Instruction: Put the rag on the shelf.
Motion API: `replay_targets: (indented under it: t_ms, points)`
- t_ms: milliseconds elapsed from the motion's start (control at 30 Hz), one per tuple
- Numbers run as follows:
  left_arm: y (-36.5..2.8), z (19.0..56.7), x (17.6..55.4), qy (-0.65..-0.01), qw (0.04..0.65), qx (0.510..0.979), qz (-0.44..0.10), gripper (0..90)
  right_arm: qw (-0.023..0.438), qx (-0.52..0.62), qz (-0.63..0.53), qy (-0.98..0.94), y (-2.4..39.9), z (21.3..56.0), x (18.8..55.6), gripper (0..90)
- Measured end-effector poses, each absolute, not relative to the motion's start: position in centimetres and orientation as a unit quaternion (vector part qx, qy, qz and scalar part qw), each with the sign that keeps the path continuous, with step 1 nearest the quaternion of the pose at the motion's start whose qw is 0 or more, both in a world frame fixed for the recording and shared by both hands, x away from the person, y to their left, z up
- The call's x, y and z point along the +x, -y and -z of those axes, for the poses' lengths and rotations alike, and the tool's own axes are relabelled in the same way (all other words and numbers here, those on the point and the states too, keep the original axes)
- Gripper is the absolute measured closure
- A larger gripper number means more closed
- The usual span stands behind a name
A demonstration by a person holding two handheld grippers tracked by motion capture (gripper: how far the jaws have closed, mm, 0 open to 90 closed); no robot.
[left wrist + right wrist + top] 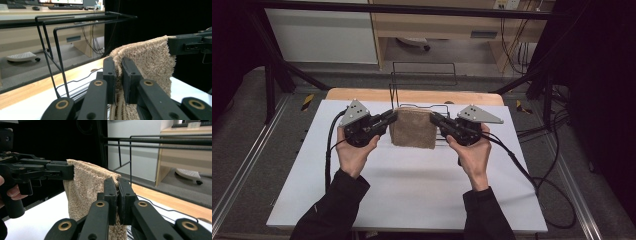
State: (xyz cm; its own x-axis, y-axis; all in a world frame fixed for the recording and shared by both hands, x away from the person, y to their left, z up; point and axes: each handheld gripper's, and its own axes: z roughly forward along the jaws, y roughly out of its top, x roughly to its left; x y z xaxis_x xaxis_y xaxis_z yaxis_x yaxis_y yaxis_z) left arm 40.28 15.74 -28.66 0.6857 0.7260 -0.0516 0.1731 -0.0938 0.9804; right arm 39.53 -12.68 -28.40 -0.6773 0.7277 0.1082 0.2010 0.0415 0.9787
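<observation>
Together, each hand-held gripper, left (388, 120) and right (435, 120), clamps the brown towel (413, 129) before the wire rack (424, 75).

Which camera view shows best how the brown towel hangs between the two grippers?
The high view: there the whole towel hangs off the table, with the left gripper and the right gripper each shut on a top corner. The left gripper view and the right gripper view each show its top edge and one pinched corner close up.
</observation>
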Motion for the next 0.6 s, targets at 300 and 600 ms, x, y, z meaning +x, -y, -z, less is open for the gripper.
replay_targets:
  t_ms: [300,600]
  points:
    - [-15.5,27.7,40.7,-0.317,0.602,0.692,-0.241,81.8,0.232,0.334,-0.609,-0.681,12.7,27.3,40.0,86.8]
    - [-15.2,26.7,41.4,-0.313,0.609,0.685,-0.249,81.8,0.248,0.33,-0.616,-0.672,12.8,26.3,40.4,86.9]
